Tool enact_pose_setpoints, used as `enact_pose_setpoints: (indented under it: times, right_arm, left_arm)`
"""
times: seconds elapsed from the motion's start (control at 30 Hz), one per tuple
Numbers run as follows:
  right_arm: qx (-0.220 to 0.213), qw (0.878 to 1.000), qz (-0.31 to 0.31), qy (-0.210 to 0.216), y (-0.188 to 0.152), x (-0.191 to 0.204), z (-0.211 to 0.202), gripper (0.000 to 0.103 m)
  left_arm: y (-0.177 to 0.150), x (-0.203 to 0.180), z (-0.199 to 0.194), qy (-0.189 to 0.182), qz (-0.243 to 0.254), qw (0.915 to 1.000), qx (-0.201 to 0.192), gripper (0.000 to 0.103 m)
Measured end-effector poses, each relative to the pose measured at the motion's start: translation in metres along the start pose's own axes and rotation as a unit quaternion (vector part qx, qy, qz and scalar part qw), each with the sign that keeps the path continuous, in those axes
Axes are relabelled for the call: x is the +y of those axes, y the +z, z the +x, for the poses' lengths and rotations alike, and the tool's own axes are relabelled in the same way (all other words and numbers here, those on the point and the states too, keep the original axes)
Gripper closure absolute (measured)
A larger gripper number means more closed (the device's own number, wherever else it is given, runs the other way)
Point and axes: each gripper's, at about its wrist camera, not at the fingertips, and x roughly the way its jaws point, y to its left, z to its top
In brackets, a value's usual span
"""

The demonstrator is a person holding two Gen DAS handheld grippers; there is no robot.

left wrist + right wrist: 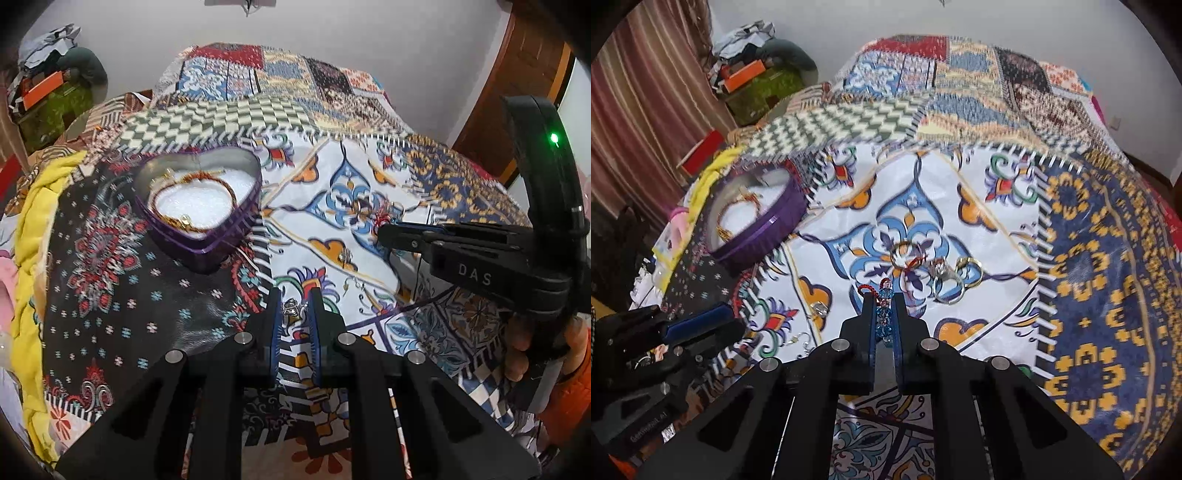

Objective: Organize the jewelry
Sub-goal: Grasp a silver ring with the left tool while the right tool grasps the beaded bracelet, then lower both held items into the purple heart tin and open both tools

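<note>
A small shiny silver ring is pinched in the left gripper. A blue bead bracelet is squeezed in the right gripper. Either could be dropped if carried crookedly to the purple heart-shaped tin ahead-left.

Bedspread: patchwork print. Centre panel white with blue, orange and purple floral medallion; left panel black with red and teal flower motifs; right panel navy with yellow geometric blossoms; far panels green-and-cream check, plus red, blue and tan blocks. Panel seams marked by black-and-white stripes.

Heart-shaped tin, near the bedspread's left edge: purple wall, silver inside, white lining. In it a bracelet, reddish-brown with gold.

Beaded bracelet: clear blue beads, red cord.

Rings on centre panel: gold and silver tones.

Silver ring: clear stone.

Both grippers: black bodies, blue finger pads.

Yellow cloth at left edge.
</note>
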Motion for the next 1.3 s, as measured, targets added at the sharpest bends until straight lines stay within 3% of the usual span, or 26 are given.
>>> enact_pose_setpoints:
  times: [0.63,0.97,1.3]
  right_arm:
    - [-0.137,0.989,-0.047,0.015,0.049,0.037,-0.099,0.096]
    - [-0.167,0.981,-0.085,0.043,0.073,0.075,-0.103,0.096]
    - [-0.162,0.979,-0.097,0.081,0.094,0.107,-0.082,0.096]
  left_arm:
    - [0.042,0.008,-0.089,0.029,0.001,0.9917,-0.125,0.091]
    - [0.062,0.03,-0.12,0.053,-0.008,0.9836,-0.172,0.091]
    - [0.07,0.057,-0.11,0.068,-0.027,0.9825,-0.171,0.091]
